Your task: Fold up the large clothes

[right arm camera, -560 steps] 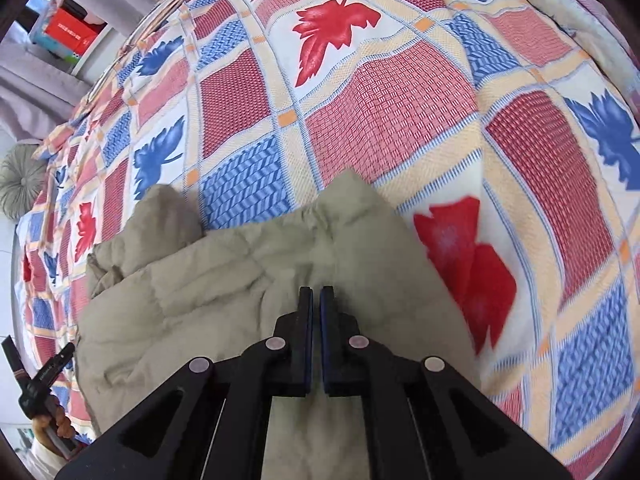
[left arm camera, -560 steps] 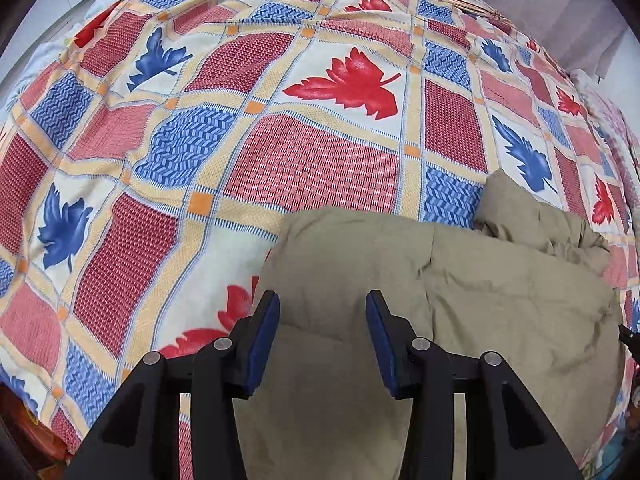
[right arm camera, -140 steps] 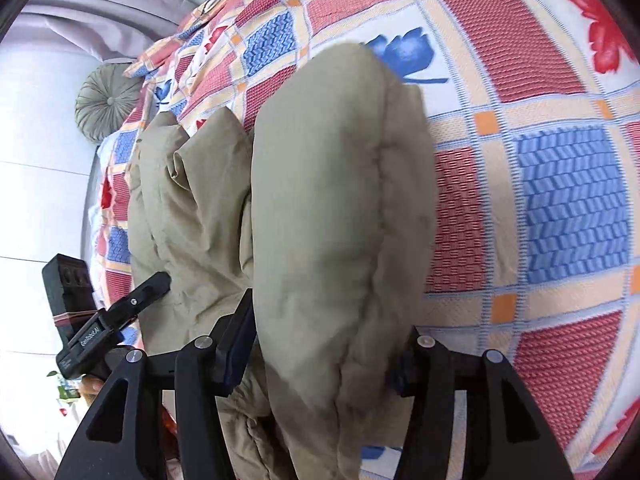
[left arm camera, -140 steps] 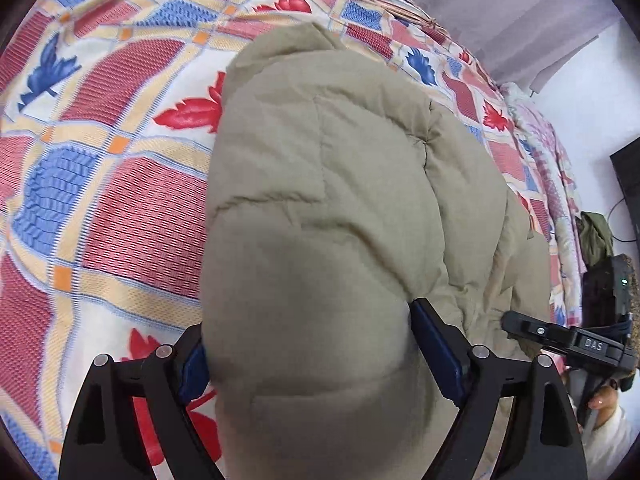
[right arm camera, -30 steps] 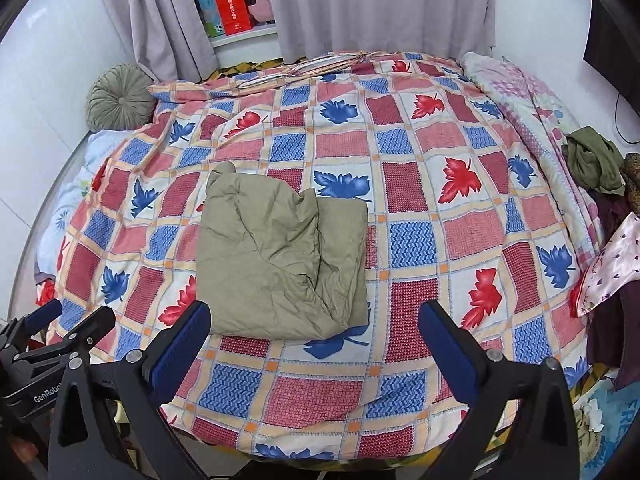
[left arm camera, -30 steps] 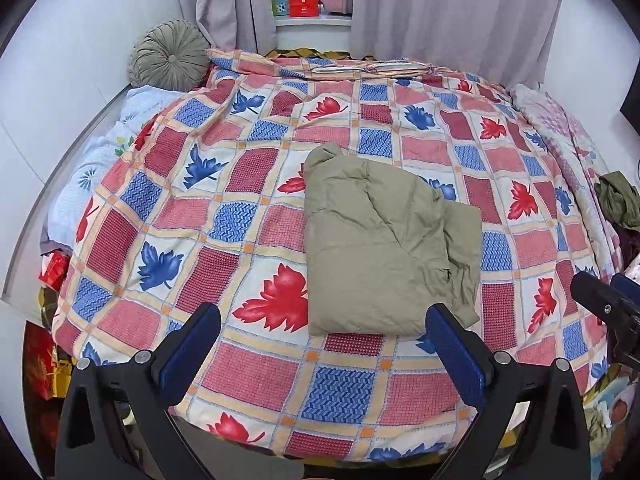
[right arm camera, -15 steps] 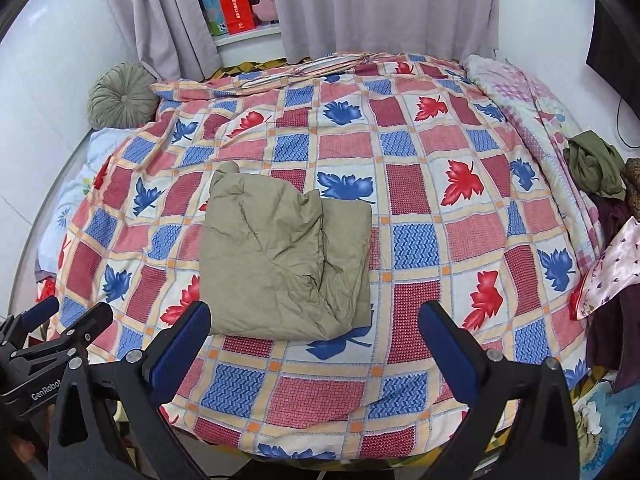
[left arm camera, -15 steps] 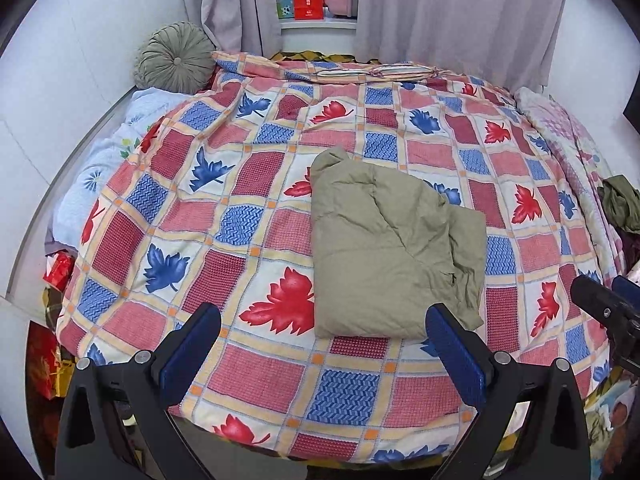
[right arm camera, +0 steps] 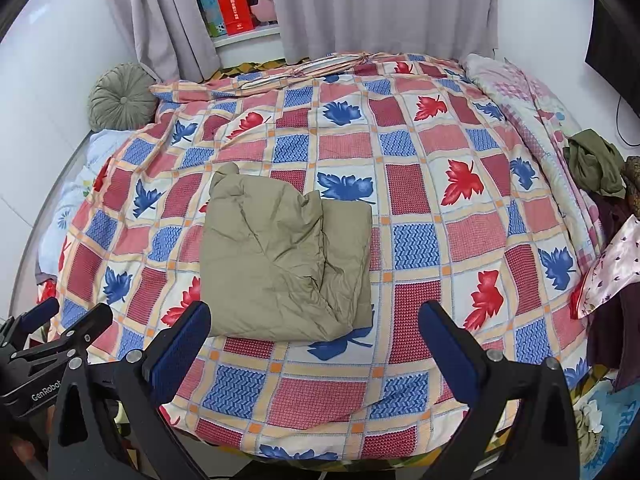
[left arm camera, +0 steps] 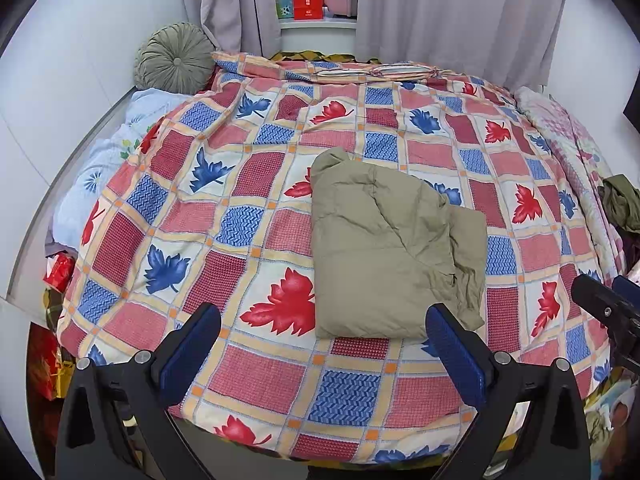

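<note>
A khaki padded garment (left arm camera: pixel 384 252) lies folded into a rough rectangle on the bed's patchwork leaf quilt (left arm camera: pixel 256 216); it also shows in the right wrist view (right arm camera: pixel 280 256). My left gripper (left arm camera: pixel 320 344) is wide open and empty, held back above the bed's near edge, apart from the garment. My right gripper (right arm camera: pixel 312 340) is also wide open and empty, at a like distance. Each gripper shows at the edge of the other's view, the right one (left arm camera: pixel 608 312) and the left one (right arm camera: pixel 52 340).
A round green cushion (left arm camera: pixel 174 58) sits at the bed's far left by the grey curtains (left arm camera: pixel 440 8). A pink floral blanket (right arm camera: pixel 520 92) and a heap of clothes (right arm camera: pixel 596 164) lie along the right side. Boxes stand on the window ledge (right arm camera: pixel 236 8).
Both grippers let go of the garment some seconds ago and drew back from the bed. In the last second the views have crept slightly closer; the garment lies still.
</note>
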Available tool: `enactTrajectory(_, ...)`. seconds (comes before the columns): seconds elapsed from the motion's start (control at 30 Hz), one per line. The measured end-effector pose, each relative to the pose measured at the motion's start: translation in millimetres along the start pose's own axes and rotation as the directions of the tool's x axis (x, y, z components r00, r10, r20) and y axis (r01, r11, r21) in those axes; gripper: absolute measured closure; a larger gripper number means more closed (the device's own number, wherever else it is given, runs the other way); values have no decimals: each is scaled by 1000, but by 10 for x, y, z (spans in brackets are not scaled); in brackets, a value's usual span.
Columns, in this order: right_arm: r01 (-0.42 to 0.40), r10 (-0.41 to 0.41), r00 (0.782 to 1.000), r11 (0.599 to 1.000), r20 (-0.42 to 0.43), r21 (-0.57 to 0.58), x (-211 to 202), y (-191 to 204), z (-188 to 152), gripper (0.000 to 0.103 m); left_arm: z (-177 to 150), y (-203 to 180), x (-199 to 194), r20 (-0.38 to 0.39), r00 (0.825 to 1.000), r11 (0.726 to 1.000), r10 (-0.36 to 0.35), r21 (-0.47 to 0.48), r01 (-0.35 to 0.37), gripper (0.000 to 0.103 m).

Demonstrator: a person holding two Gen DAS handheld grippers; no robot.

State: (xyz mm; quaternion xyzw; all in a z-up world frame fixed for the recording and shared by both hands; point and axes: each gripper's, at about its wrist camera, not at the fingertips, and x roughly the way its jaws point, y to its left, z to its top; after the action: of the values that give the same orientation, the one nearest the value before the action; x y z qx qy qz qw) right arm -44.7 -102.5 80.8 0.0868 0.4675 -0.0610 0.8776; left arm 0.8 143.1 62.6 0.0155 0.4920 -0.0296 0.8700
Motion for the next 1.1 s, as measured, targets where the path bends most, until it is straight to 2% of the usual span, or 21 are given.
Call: enactTrajectory(1.1, 1, -1, 1000, 1000, -1, 1, 5, 14, -5, 0, 13, -5, 16, -2, 1000, 1000, 0, 0, 0, 0)
